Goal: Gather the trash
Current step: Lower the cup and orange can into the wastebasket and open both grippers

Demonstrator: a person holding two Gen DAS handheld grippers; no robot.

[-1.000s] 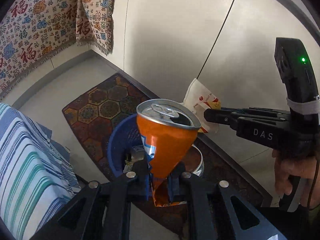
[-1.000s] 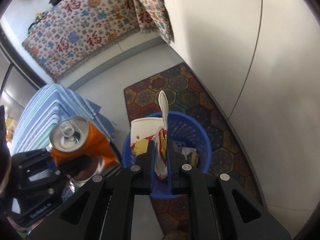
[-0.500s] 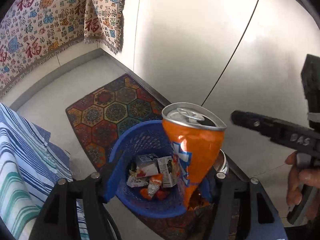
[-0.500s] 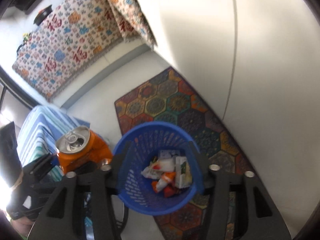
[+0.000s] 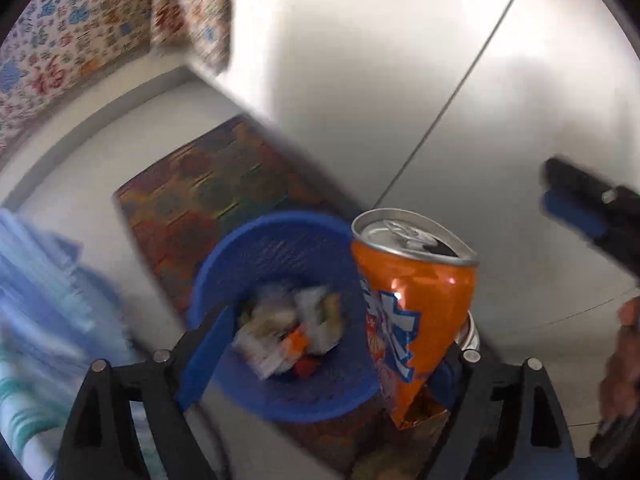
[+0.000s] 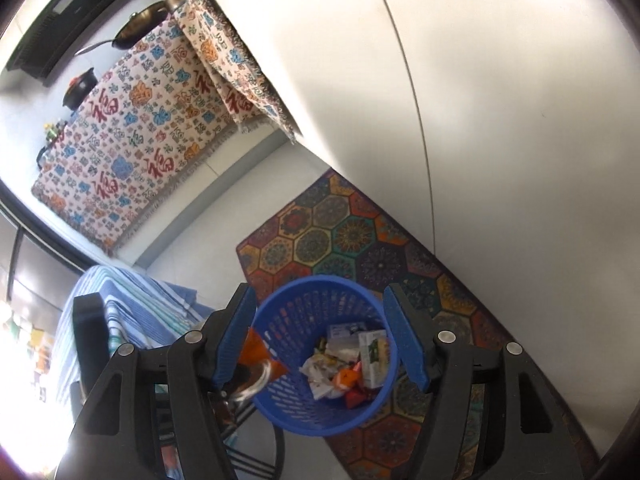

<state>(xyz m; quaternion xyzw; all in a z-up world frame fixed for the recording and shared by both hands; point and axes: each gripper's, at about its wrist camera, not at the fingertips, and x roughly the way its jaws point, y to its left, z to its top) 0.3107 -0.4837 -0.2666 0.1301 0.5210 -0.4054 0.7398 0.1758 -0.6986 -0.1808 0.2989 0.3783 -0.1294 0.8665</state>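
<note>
Opening both tools, we keep the left tool (image 5: 324, 356) over the blue bin (image 5: 280, 396) so the orange can (image 5: 412, 300) drops inside; the right tool (image 6: 320, 340) is empty.

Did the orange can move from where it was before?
Yes. In the left wrist view the orange can has shifted right, from the middle of the picture over the blue basket to the basket's right rim, while the left gripper jaws are opening around it.

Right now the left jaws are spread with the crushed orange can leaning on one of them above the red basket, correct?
Not quite: the basket is blue, as the right wrist view shows clearly. The rest holds: the left gripper jaws are opening, and the crushed orange can leans against one of them above it.
</note>
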